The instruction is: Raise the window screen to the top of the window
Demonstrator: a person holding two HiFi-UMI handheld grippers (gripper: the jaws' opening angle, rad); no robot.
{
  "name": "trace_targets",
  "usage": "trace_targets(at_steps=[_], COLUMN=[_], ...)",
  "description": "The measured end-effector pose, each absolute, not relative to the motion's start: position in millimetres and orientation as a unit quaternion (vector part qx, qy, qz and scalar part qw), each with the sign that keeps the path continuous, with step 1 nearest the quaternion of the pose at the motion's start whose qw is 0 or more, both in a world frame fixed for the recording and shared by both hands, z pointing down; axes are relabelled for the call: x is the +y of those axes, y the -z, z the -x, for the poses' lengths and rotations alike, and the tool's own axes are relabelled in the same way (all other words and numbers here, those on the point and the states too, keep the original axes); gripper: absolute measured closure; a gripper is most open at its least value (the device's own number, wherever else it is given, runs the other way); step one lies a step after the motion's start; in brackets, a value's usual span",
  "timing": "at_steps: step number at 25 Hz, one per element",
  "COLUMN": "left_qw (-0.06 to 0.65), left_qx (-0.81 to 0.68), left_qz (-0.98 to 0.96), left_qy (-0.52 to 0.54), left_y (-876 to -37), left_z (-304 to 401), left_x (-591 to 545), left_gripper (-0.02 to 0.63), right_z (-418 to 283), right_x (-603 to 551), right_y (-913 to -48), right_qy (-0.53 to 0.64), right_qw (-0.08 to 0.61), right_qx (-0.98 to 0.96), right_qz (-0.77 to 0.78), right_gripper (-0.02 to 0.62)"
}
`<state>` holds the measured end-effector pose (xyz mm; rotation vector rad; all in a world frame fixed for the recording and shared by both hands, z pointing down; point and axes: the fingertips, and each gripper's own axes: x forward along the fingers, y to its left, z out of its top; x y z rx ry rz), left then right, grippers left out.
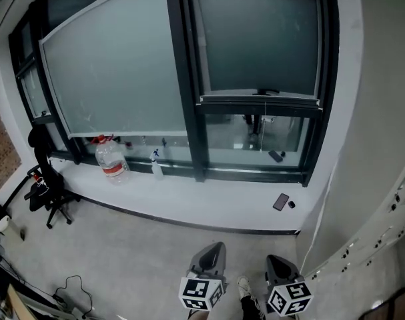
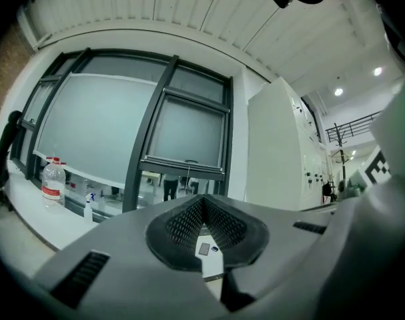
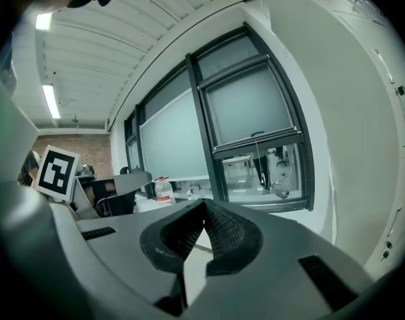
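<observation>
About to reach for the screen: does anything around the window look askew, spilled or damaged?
Nothing looks spilled or broken. The window screen hangs straight and level. The only loose items are a phone lying on the sill below it, and a water bottle farther left.

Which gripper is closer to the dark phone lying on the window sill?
Right. In the head view the right gripper sits almost directly below the phone, short of the sill; the left gripper sits farther off, down to the phone's left.
</observation>
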<state>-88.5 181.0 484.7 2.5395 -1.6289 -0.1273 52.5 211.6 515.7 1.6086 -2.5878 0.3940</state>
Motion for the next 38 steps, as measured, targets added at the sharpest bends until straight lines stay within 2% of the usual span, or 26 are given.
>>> trace_targets(at_steps=[3, 9, 15, 18, 25, 33, 38], left_qw=[0.065, 0.057, 0.030, 0.033, 0.028, 0.001, -0.045], left_qx=[-0.531, -0.533, -0.522, -0.528, -0.517, -0.494, -0.481], left_qz=[-0.844, -0.843, -0.847, -0.844, -0.853, -0.863, -0.871], left_qy=[0.041, 0.041, 0.092, 0.086, 0.062, 0.107, 0.093], left_y=[-492, -494, -440, -440, -458, -414, -395], left_z=[80, 69, 51, 51, 44, 61, 61], left_x=[142, 28, -104, -150, -256, -414, -490], left_gripper=[0.603, 0.603, 0.603, 0.603, 0.603, 0.603, 0.603], right_z=[-58, -70, -117, -121, -102, -93, -96], right_x=[168, 54, -89, -142, -238, -394, -467], right_y=[-520, -538, -496, -483, -494, -454, -426], right_qy=[-0.117, -0.073, -0.083, -0.084, -0.058, -0.034, -0.008], right_qw=[0.035, 0.096, 0.038, 0.013, 0.044, 0.009, -0.015], right_qx=[-0.840, -0.837, -0.821, -0.822, -0.837, -0.827, -0.821], right_qz=[-0.528, -0.534, -0.563, -0.563, -0.542, -0.561, -0.571], right_gripper=[0.591, 0.591, 0.591, 0.591, 0.591, 0.591, 0.591])
